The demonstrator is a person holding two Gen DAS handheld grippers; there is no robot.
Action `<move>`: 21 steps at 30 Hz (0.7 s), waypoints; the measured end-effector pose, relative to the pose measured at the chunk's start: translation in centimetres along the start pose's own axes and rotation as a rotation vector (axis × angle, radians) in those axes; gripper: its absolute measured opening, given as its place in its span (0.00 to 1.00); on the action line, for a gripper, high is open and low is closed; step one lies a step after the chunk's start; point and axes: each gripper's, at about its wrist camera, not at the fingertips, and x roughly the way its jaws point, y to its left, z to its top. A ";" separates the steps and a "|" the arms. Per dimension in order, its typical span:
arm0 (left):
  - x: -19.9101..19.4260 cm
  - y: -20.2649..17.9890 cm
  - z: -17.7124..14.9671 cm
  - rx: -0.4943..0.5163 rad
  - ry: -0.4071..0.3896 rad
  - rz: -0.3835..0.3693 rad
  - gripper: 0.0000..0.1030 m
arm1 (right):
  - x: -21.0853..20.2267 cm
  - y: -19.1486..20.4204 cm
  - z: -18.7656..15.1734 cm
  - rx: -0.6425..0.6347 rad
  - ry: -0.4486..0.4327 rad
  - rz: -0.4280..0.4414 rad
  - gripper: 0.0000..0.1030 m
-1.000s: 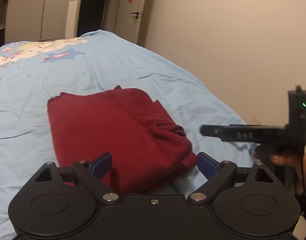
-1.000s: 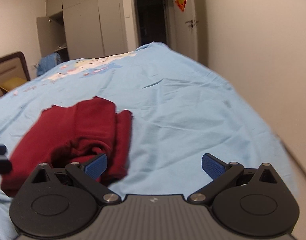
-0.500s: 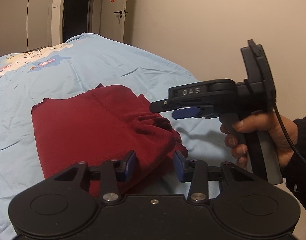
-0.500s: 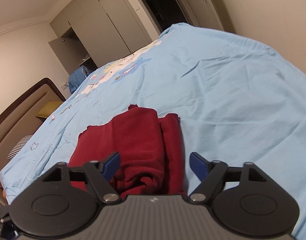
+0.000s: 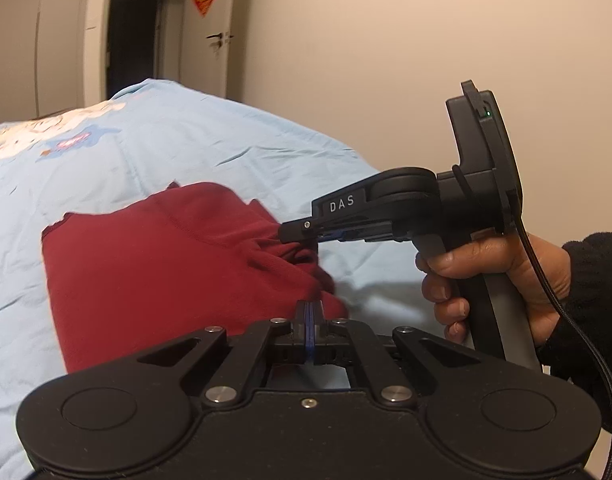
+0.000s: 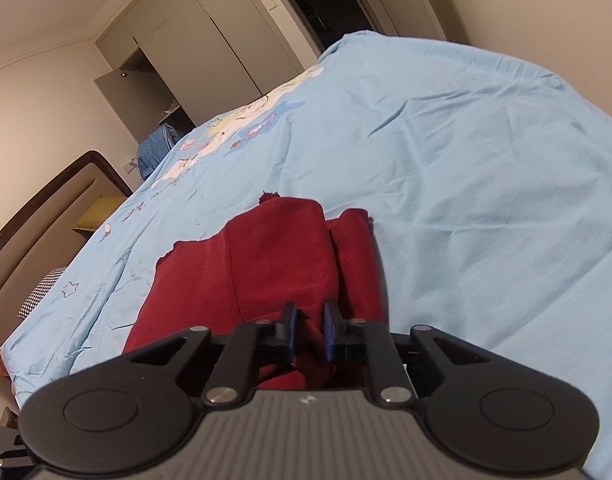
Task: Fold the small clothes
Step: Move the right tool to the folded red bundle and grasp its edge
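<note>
A dark red garment [image 5: 166, 264] lies partly folded on the light blue bed sheet [image 5: 186, 136]. My left gripper [image 5: 308, 312] is shut, its blue pads pressed together on the garment's near edge. A hand [image 5: 486, 276] holds my right gripper [image 5: 302, 236], whose tip sits on the bunched cloth at the garment's right side. In the right wrist view the right gripper [image 6: 309, 328] is closing, with a fold of the red garment [image 6: 274, 256] pinched between its pads. The cloth under both gripper bodies is hidden.
The bed sheet [image 6: 466, 160] stretches far and right, with a cartoon print [image 6: 242, 128] at the far end. A wooden headboard [image 6: 46, 200] stands at the left. A beige wall [image 5: 386, 80] runs close along the bed. A doorway [image 5: 134, 40] and wardrobes [image 6: 210, 48] lie beyond.
Both grippers went from wide open to shut on the red garment's near edge. The right gripper came in from the right onto the bunched cloth, and its view has rolled.
</note>
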 end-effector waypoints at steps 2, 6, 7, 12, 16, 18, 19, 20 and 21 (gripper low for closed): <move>0.2 -0.2 0.0 0.005 0.001 0.002 0.00 | -0.8 0.0 -0.1 -0.009 -0.021 0.000 0.11; -0.1 -0.5 0.2 0.031 -0.032 0.017 0.08 | -1.4 0.1 -0.4 -0.022 -0.030 -0.005 0.11; -0.2 -0.5 0.2 0.038 -0.041 0.030 0.13 | -1.5 0.1 -0.5 -0.021 -0.030 -0.006 0.10; -0.2 -0.4 -0.1 0.058 -0.036 0.096 0.34 | -1.0 -0.4 -0.7 0.017 -0.011 -0.005 0.11; 0.6 -0.3 -0.2 0.065 0.001 0.129 0.49 | -0.7 -0.5 -0.8 0.026 -0.003 -0.008 0.11; 1.1 -0.5 -0.2 0.084 0.025 0.144 0.54 | -0.7 -0.5 -0.8 0.029 -0.001 -0.008 0.11; 1.4 -0.7 -0.2 0.099 0.033 0.150 0.53 | -0.6 -0.5 -0.8 0.031 0.000 -0.009 0.11; 1.7 -0.8 -0.2 0.115 0.039 0.155 0.53 | -0.6 -0.5 -0.8 0.033 0.001 -0.010 0.11; 1.8 -1.0 -0.2 0.127 0.042 0.158 0.47 | -0.5 -0.6 -0.8 0.034 0.000 -0.010 0.11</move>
